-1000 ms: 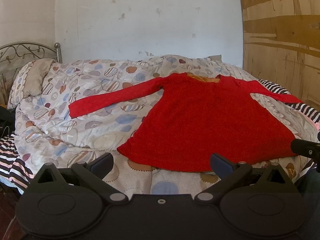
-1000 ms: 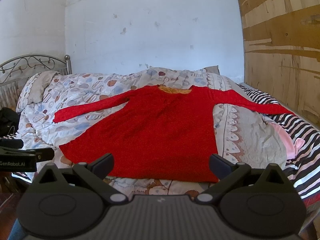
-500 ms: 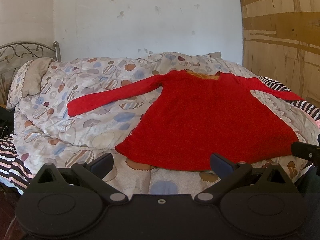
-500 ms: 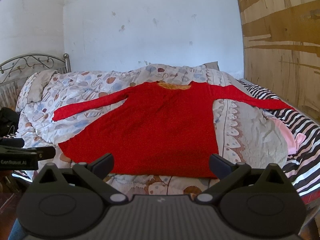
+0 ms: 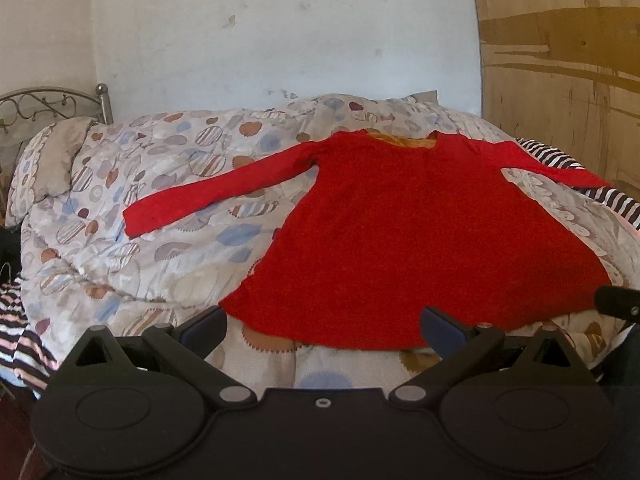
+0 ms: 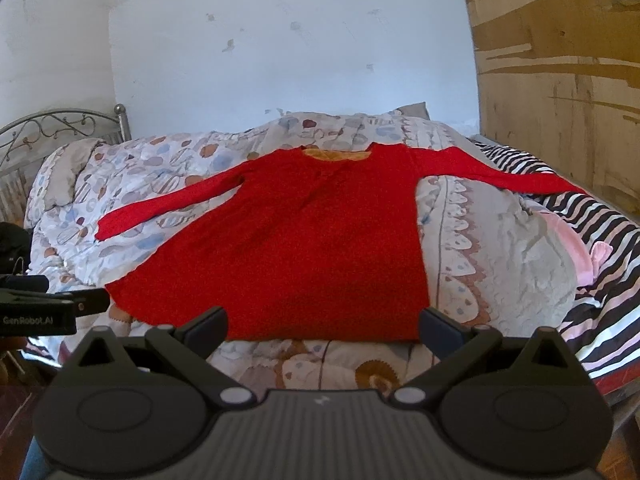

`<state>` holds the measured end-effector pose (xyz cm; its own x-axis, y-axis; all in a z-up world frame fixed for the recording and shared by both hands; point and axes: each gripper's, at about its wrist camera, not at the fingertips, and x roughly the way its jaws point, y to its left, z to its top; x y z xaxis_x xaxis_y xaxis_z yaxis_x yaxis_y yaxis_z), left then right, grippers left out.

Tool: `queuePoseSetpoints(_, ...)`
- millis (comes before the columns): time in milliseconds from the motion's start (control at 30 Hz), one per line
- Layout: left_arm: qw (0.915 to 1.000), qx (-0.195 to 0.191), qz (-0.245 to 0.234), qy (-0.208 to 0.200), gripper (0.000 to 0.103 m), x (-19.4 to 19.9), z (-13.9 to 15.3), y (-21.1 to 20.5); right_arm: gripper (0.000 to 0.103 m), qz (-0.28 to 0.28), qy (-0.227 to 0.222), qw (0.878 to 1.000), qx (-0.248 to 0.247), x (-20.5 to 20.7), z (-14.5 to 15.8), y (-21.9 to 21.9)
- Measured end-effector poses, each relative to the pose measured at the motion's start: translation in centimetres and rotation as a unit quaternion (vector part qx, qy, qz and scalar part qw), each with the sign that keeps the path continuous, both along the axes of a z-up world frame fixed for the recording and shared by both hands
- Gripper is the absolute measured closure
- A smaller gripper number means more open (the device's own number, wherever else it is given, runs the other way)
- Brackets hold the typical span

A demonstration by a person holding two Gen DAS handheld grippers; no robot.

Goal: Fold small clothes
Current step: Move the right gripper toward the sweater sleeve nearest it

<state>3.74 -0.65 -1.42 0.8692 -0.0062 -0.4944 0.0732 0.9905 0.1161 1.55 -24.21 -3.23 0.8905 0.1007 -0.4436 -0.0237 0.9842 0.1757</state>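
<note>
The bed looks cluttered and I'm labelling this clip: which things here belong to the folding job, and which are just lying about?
For the job:
red dress, spread flat, sleeves out
left claw, open
right claw, open

Lying about:
patterned quilt
striped sheet
pink cloth
pillow
metal headboard

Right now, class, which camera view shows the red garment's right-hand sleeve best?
The right wrist view: the red long-sleeved garment has that sleeve stretched out full-length there. The left wrist view squeezes it against the picture's edge.

A home bedroom: a metal-framed bed (image 5: 48, 100) under a patterned quilt (image 5: 168, 184) against a scuffed white wall (image 6: 280, 48)
</note>
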Motion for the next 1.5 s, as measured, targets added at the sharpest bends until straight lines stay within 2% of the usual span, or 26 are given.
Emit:
queuePoseSetpoints(267, 0.9999, -0.006, -0.008, 0.014, 0.001, 6.8, 2.3, 0.8, 0.000, -0.003, 0.020, 1.000, -0.010, 4.2, 2.0, -2.0)
queuePoseSetpoints(400, 0.9996, 0.024, 0.011, -0.001, 0.001, 10.7, 3.5, 1.3, 0.000, -0.047, 0.054, 0.997, -0.030, 7.3, 3.3, -3.0)
queuePoseSetpoints(467, 0.9993, 0.027, 0.028, 0.001, 0.001, 12.6, 3.9, 1.9, 0.000, -0.065, 0.059, 0.995, -0.039, 8.5, 3.9, -3.6)
queuePoseSetpoints(600, 0.9980, 0.011, 0.060, 0.012, 0.001, 16.2, 4.7, 3.6, 0.000, -0.074, 0.043, 0.995, -0.046, 10.0, 4.6, -5.1)
queuePoseSetpoints(733, 0.9963, 0.026, 0.081, 0.012, 0.001, 19.0, 4.9, 4.1, 0.000, -0.070, 0.029, 0.996, -0.048, 11.5, 5.0, -6.3)
queuePoseSetpoints(967, 0.9970, 0.028, 0.071, 0.012, 0.001, 23.8, 5.8, 2.5, 0.000, -0.089, 0.020, 0.994, -0.054, 14.4, 5.8, -8.7)
queuePoseSetpoints(1267, 0.9991, 0.008, 0.017, 0.039, 0.001, 28.9, 3.3, -3.6, 0.000, -0.121, 0.059, 0.990, -0.031, 18.8, 4.6, -12.8)
queuePoseSetpoints(1400, 0.9989, 0.002, 0.004, 0.047, 0.001, 30.3, 1.7, -5.7, 0.000, -0.127, 0.073, 0.988, -0.055, 21.6, 3.5, -14.6)
queuePoseSetpoints(1500, 0.9987, -0.007, 0.002, 0.050, 0.001, 31.2, 0.5, -7.1, 0.000, -0.135, 0.066, 0.986, -0.071, 23.7, 2.4, -16.5)
